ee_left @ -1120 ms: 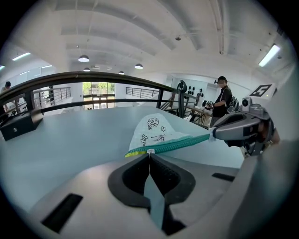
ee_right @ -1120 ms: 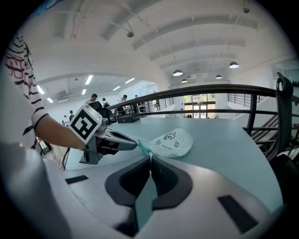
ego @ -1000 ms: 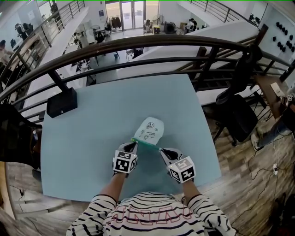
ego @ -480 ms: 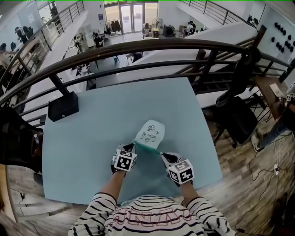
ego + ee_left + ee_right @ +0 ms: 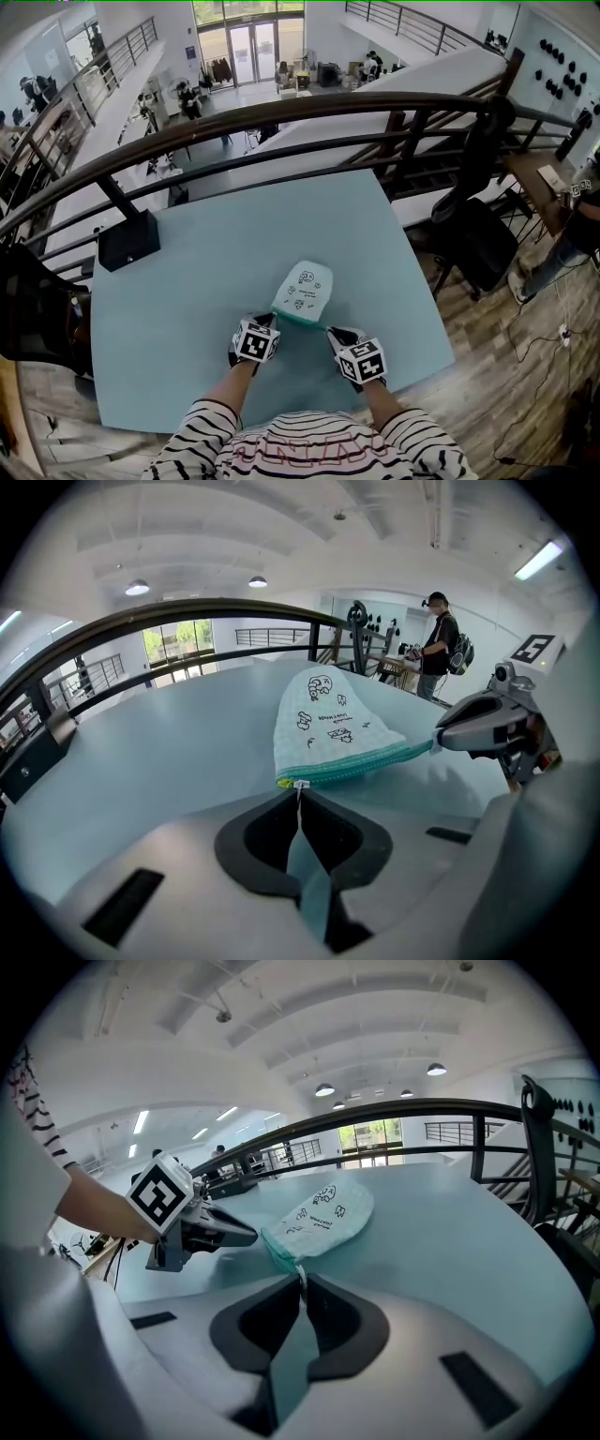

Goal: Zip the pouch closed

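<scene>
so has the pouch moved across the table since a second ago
No, not noticeably. The pouch sits about as far right of the black box, and as much nearer, as before. The whole head view shifted instead.

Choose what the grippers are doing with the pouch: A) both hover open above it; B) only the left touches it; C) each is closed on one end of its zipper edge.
C: the left gripper and right gripper both pinch shut on the pouch at its zipper-edge ends.

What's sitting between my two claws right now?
Only the pouch: its green zipper edge runs from the left claw to the right claw, each shut on one end. The left gripper view shows it best.
</scene>
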Demonstrator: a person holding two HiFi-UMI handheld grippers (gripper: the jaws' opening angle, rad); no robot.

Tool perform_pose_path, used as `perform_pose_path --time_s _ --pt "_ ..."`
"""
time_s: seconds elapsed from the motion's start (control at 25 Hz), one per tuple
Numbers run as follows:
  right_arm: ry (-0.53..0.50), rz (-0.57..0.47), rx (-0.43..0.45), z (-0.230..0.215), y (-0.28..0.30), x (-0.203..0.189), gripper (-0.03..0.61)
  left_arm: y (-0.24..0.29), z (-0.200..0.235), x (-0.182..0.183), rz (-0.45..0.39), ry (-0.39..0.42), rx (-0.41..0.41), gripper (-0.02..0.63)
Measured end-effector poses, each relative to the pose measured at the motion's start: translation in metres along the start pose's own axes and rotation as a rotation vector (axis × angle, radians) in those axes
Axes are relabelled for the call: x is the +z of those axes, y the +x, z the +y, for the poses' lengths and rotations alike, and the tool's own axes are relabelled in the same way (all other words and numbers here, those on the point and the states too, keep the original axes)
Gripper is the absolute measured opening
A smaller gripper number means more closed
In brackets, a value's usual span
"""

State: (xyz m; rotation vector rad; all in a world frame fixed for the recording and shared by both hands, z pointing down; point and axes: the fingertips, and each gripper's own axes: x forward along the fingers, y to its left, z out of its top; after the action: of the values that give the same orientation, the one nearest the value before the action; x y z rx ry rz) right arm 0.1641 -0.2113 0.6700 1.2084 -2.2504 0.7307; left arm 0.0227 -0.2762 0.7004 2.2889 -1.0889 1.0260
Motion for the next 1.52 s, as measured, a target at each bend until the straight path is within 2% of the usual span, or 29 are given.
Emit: perform_pose_path --time_s 0.24,0.4,0.6,0.88,1.16,1.52 --pt "0.065 -0.012 -0.073 -0.001 -0.004 -0.001 0.037 -0.006 0.008 -0.011 0.023 -0.028 -0.017 0.029" --pt "0.111 -0.05 -0.135 0.0 -0.016 0.003 0.037 -0.023 0.017 -0.012 0.0 -0.03 -0.023 0.029" --pt "0.147 -0.128 -0.208 0.016 -0.035 0.013 0.037 -0.056 0.025 -0.003 -0.095 -0.014 -0.037 0.029" --pt "0.135 -0.253 -0.285 0.056 -0.067 0.038 0.037 -0.116 0.021 0.015 -0.244 0.028 -0.077 0.029" --pt "0.129 -0.359 -0.298 0.101 -0.089 0.053 0.035 -0.169 0.014 0.018 -0.366 0.064 -0.118 0.028" --pt "0.14 -0.432 -0.305 0.156 -0.107 0.056 0.031 -0.225 -0.008 0.007 -0.461 0.122 -0.203 0.028"
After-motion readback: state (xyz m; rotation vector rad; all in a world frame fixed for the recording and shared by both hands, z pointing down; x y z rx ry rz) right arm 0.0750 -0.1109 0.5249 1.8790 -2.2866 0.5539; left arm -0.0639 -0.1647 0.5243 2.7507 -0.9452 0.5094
